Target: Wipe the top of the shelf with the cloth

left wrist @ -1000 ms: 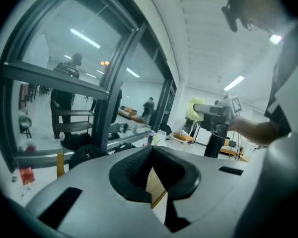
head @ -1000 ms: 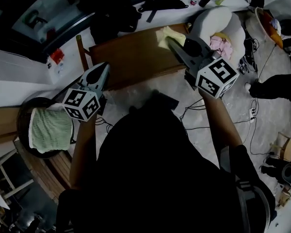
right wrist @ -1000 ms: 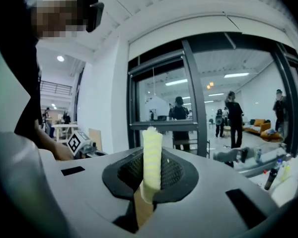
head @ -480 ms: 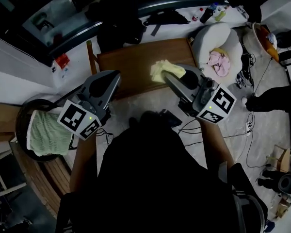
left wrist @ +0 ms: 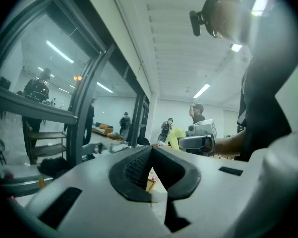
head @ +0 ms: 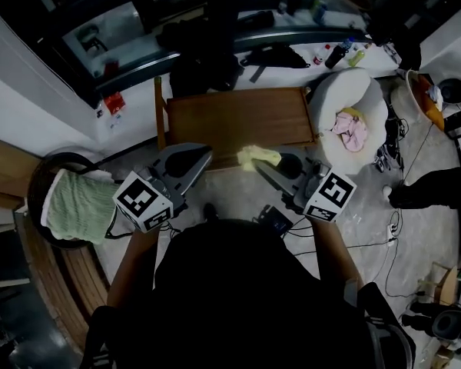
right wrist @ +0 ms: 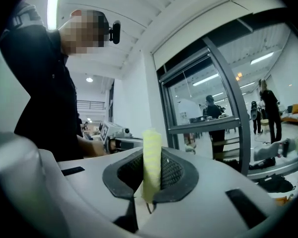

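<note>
Overhead, the head view shows the right gripper (head: 261,167) holding the yellow cloth (head: 258,156) at the front edge of the wooden shelf (head: 230,118), with the left gripper (head: 200,158) just beside. The left gripper view shows its jaws closed together, empty. The right gripper view shows its jaws clamped on the cloth.

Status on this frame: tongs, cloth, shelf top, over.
Left tongs shut, empty. Right tongs clamped on yellow cloth, at near edge of shelf top. Nothing lying on it.
</note>
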